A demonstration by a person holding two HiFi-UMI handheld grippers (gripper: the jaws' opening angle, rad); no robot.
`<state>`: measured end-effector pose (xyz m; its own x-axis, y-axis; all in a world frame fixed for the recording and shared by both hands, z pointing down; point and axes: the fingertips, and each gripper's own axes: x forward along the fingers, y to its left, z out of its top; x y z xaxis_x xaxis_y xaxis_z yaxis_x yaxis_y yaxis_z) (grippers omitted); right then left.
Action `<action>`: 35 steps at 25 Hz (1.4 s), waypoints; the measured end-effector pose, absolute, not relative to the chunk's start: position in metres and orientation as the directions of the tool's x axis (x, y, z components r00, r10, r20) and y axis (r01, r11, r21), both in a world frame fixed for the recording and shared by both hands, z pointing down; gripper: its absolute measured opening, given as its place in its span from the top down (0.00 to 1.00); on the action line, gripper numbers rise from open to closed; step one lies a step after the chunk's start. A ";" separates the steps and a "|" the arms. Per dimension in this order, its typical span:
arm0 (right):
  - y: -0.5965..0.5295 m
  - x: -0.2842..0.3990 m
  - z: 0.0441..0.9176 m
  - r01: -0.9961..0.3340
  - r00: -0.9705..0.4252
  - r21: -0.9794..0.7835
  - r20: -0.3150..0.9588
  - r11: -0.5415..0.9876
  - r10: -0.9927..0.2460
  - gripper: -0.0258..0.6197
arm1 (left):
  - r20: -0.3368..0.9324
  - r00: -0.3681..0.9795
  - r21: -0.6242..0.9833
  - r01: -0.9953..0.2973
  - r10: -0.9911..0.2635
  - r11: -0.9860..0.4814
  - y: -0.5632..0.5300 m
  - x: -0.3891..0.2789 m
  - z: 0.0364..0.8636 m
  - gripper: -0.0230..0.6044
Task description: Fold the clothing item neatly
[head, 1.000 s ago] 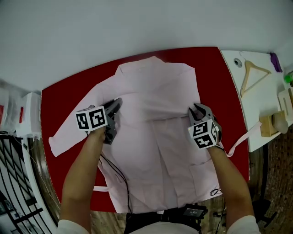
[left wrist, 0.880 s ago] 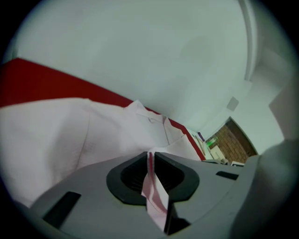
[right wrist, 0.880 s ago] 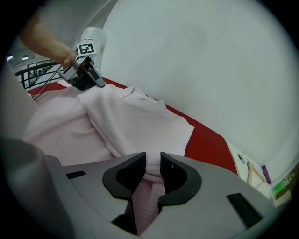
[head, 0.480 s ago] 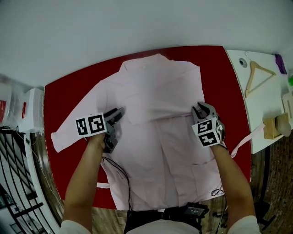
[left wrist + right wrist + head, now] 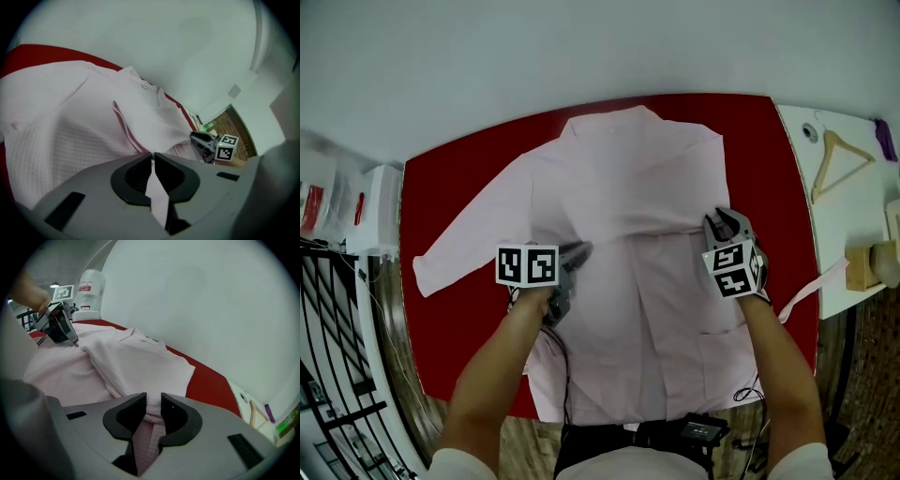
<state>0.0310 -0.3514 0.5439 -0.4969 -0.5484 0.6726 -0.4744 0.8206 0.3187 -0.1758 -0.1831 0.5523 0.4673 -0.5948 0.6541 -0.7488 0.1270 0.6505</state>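
Note:
A pale pink shirt (image 5: 637, 187) lies spread on the red table (image 5: 450, 187), collar at the far edge, one sleeve stretched out to the left. My left gripper (image 5: 577, 253) sits on the shirt's left-middle. Its jaws have just been closing, and a thin layer of pink fabric is pinched between them (image 5: 153, 154). My right gripper (image 5: 719, 225) stays at the shirt's right edge, shut on a thick fold of the cloth (image 5: 153, 399). A crease runs across the shirt between the two grippers. Each gripper view shows the other gripper: the right gripper (image 5: 201, 139), the left gripper (image 5: 70, 336).
A white side table (image 5: 853, 206) at the right holds a wooden hanger (image 5: 839, 155) and a wooden block (image 5: 867, 264). White containers (image 5: 377, 202) stand left of the table, with a black rack (image 5: 328, 375) below. A pink strap (image 5: 811, 286) hangs off the right edge.
My left gripper has moved right, from the shirt's left side toward its middle, and now grips fabric there. The right gripper has kept its hold and place.

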 end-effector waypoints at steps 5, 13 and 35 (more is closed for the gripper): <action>-0.352 0.030 0.544 -0.453 -0.508 0.312 0.679 0.835 -0.530 0.80 | 0.628 0.506 0.684 -0.721 -0.591 0.109 -0.167 -0.174 0.546 0.94; -0.353 0.030 0.544 -0.432 -0.522 0.293 0.690 0.853 -0.501 0.80 | 0.636 0.536 0.696 -0.709 -0.555 0.114 -0.155 -0.177 0.555 0.94; -0.293 0.028 0.462 -0.348 -0.677 0.321 0.564 0.881 -0.473 0.80 | 0.287 0.102 0.619 -0.779 -0.953 0.103 -0.084 -0.203 0.414 0.95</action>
<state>0.0284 -0.2933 0.4621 -0.6773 -0.4726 0.5639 -0.3478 0.8810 0.3207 -0.2027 -0.0839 0.4145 0.1015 -0.9525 0.2871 -0.7787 0.1035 0.6188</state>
